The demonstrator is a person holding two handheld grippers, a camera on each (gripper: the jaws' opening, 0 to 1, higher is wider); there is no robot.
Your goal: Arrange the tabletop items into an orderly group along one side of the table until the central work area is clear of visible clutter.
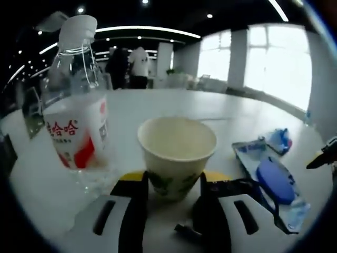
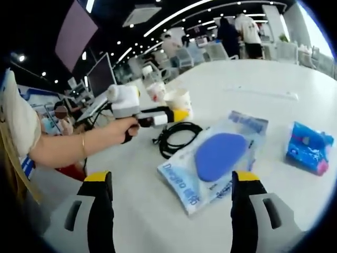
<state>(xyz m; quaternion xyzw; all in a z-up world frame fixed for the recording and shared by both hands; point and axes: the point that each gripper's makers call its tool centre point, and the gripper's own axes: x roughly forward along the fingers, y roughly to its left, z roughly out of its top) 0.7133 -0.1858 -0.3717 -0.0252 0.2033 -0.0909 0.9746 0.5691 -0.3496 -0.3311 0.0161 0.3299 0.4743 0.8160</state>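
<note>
Left hand-held gripper (image 1: 174, 184) closed on paper cup (image 1: 177, 154), on the counter (image 1: 158, 105) just beside a water bottle (image 1: 76, 105). Right hand-held gripper (image 2: 171, 203) wide open, empty, above packaged blue mouse (image 2: 218, 155); black cable (image 2: 176, 138), blue packet (image 2: 309, 147) nearby.

bg: white table (image 1: 158, 105) | big bright windows (image 1: 274, 63) | ceiling light strips (image 2: 174, 18) | monitor (image 2: 99, 76) | chairs (image 2: 216, 51)
</note>
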